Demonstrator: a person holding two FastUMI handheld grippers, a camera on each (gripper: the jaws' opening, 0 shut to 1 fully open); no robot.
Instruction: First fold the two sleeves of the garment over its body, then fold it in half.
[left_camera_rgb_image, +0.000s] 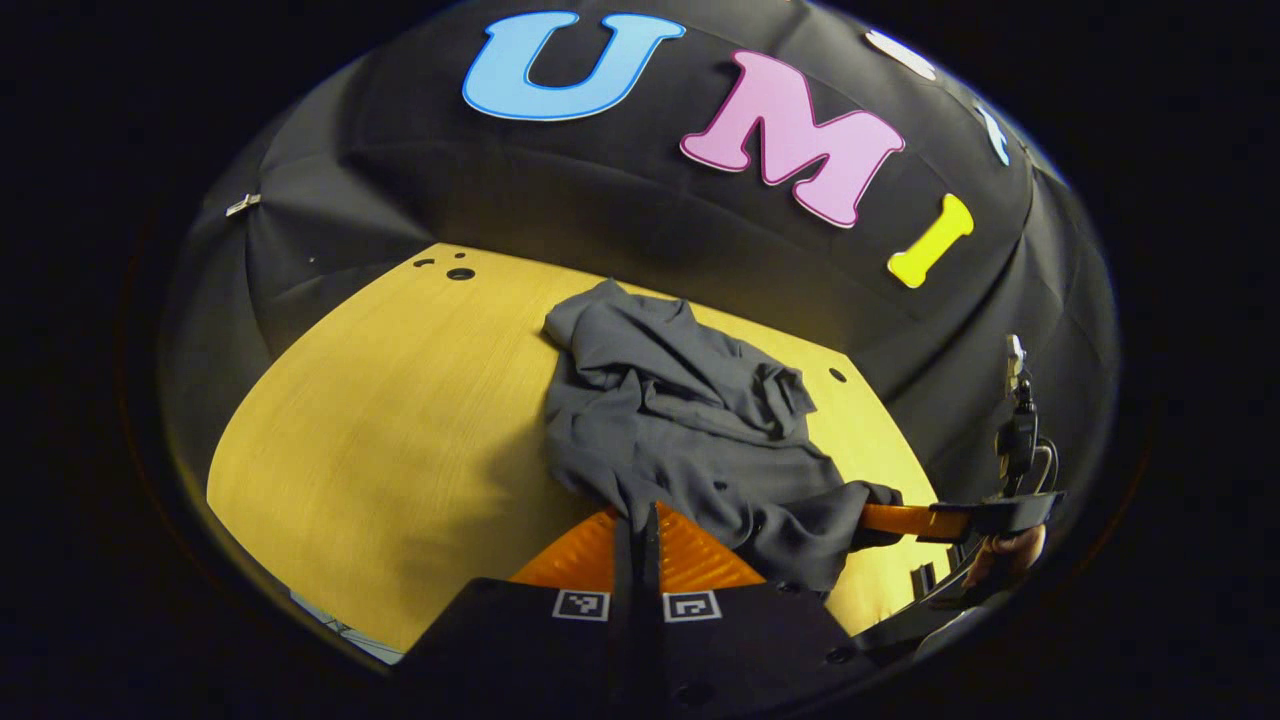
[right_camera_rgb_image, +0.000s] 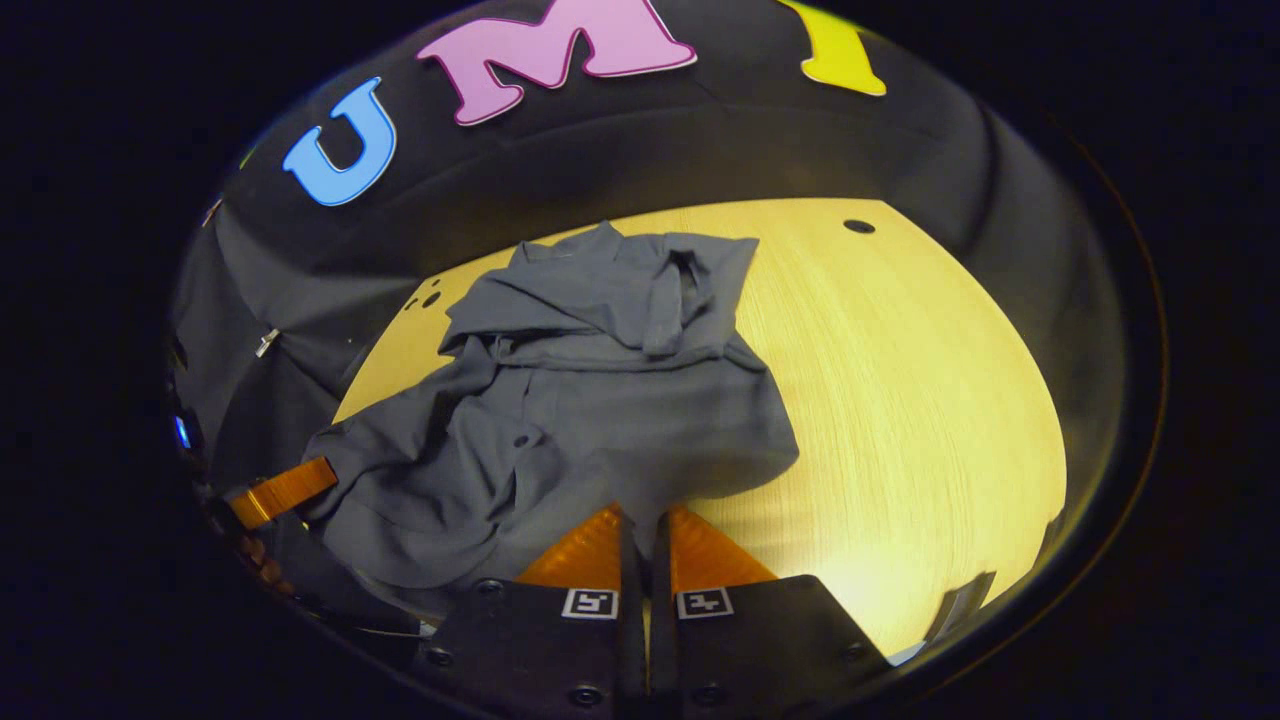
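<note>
garment (left_camera_rgb_image: 680, 420) lay crumpled mid table (left_camera_rgb_image: 380, 430) | l gripper (left_camera_rgb_image: 640, 520) clenched on near hem | r gripper (right_camera_rgb_image: 645, 525) clenched on hem too | advice: pull both corners evenly, spread flat b4 sleeve folds

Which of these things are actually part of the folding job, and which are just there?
Part of the job:
- grey garment, crumpled on the table
- left gripper, jaws closed on the garment's near edge
- right gripper, jaws closed on its hem

Just there:
- wooden table
- small clip on the booth's cloth wall
</note>
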